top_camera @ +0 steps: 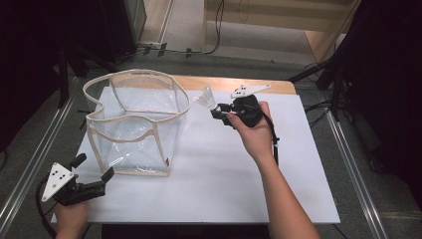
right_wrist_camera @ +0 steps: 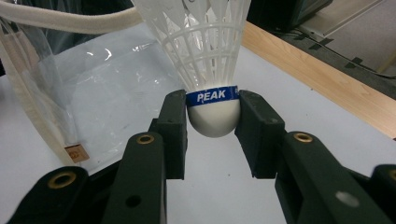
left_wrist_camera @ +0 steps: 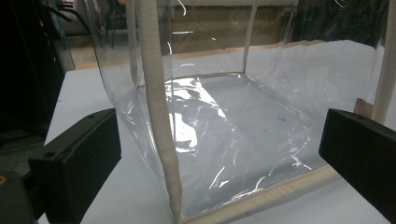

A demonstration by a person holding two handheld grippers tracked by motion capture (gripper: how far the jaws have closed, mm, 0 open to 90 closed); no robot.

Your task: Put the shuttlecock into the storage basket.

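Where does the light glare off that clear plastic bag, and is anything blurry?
Left gripper view: bright glare streaks on the bag, jaws slightly soft. Right gripper view: shuttlecock sharp, milder sheen on the bag behind it. High view: faint reflections on the bag, dark room edges.

a white table (top_camera: 219, 189) with a wooden strip (top_camera: 234, 83) along its far edge stands on a grey floor (top_camera: 189, 59). metal rails (top_camera: 358, 179) run on the floor along the table's left and right sides. dark stands (top_camera: 318, 69) and black cables (top_camera: 217, 30) sit beyond the far edge, near a light wooden unit (top_camera: 278, 15) at the back. the surroundings to either side are too dark to make out
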